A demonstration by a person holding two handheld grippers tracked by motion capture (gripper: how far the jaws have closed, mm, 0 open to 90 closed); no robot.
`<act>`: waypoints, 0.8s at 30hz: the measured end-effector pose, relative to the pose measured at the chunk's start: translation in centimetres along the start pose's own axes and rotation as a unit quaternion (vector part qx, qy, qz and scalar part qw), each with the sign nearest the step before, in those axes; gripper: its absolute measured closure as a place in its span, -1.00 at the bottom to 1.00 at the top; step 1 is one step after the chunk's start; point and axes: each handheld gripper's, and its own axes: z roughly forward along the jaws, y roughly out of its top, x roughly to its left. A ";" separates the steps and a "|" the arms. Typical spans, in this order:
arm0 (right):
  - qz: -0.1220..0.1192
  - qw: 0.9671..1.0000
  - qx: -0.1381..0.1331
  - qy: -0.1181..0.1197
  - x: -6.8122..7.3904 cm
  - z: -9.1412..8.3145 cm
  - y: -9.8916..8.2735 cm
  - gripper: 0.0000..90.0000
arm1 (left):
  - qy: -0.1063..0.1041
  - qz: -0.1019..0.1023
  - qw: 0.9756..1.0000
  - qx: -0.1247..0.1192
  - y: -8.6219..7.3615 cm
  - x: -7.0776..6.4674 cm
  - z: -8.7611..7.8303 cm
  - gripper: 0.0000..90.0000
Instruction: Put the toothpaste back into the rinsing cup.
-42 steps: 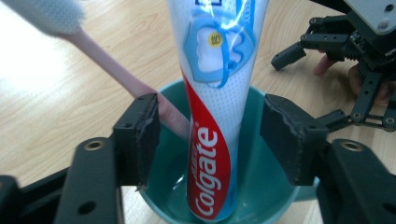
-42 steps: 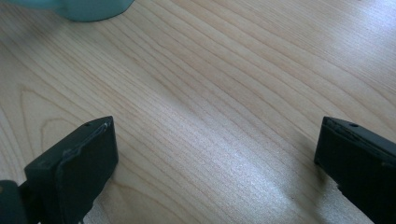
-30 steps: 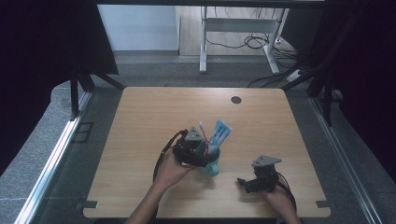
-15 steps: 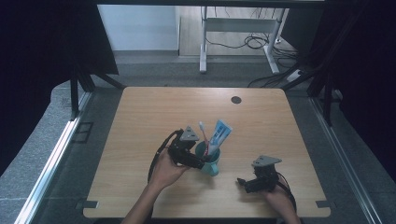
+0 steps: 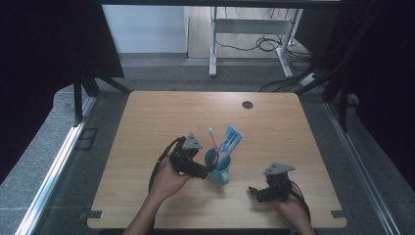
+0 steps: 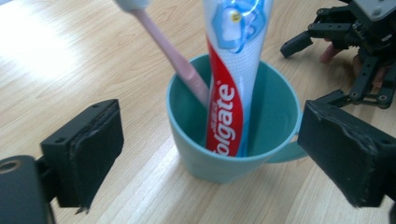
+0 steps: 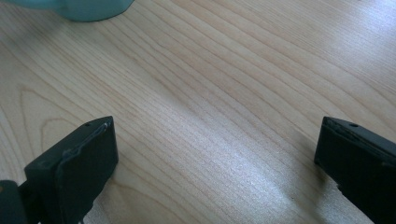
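While the teal plastic mug (image 6: 233,144) stands upright on the light wooden table (image 5: 147,122), near its front middle, it holds a pink toothbrush (image 6: 170,56) and a red, white and blue toothpaste tube (image 6: 229,88), both leaning on the rim. Your left gripper (image 5: 208,169) sits just beside the mug's left side, its jaws having just been opening and now standing wide apart, the mug ahead between them and untouched by the pads. Your right gripper (image 5: 254,191) rests well to the mug's right, jaws spread over bare wood.
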 end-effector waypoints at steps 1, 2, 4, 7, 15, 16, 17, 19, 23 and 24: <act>0.000 1.000 0.000 0.000 0.0 0.0 0.0 -1.00 | 0.003 -0.002 1.000 0.000 -0.1 0.1 -0.1 -0.88; 0.000 1.000 0.000 0.000 0.0 0.0 0.0 -1.00 | 0.004 -0.004 1.000 0.001 -0.2 0.2 -0.2 -0.90; 0.000 1.000 0.000 0.000 0.0 0.0 0.0 -1.00 | 0.007 -0.005 1.000 0.003 -0.5 0.4 -0.4 -0.94; -0.001 1.000 0.000 0.000 0.0 0.0 0.0 -1.00 | 0.012 -0.007 1.000 0.005 -0.9 0.7 -0.6 -0.98; 0.000 1.000 0.000 0.000 0.0 0.0 0.0 -1.00 | 0.026 -0.006 1.000 0.003 -1.8 1.4 -1.5 -1.00; 0.000 1.000 0.000 0.000 0.0 0.0 0.0 -1.00 | 0.029 -0.006 1.000 0.004 -1.9 1.5 -1.6 -1.00; 0.000 1.000 0.000 0.000 0.0 0.0 0.0 -1.00 | 0.031 -0.006 1.000 0.004 -2.0 1.6 -1.7 -1.00; 0.000 1.000 0.000 0.000 0.0 0.0 0.0 -1.00 | 0.035 -0.006 0.999 0.005 -2.3 1.8 -2.0 -1.00; 0.000 1.000 0.000 0.000 0.0 0.0 0.0 -1.00 | 0.043 -0.013 0.999 0.004 -2.8 2.3 -2.6 -1.00; 0.000 1.000 0.000 0.000 0.0 0.0 0.0 -1.00 | 0.045 -0.012 0.999 0.005 -3.0 2.4 -2.8 -1.00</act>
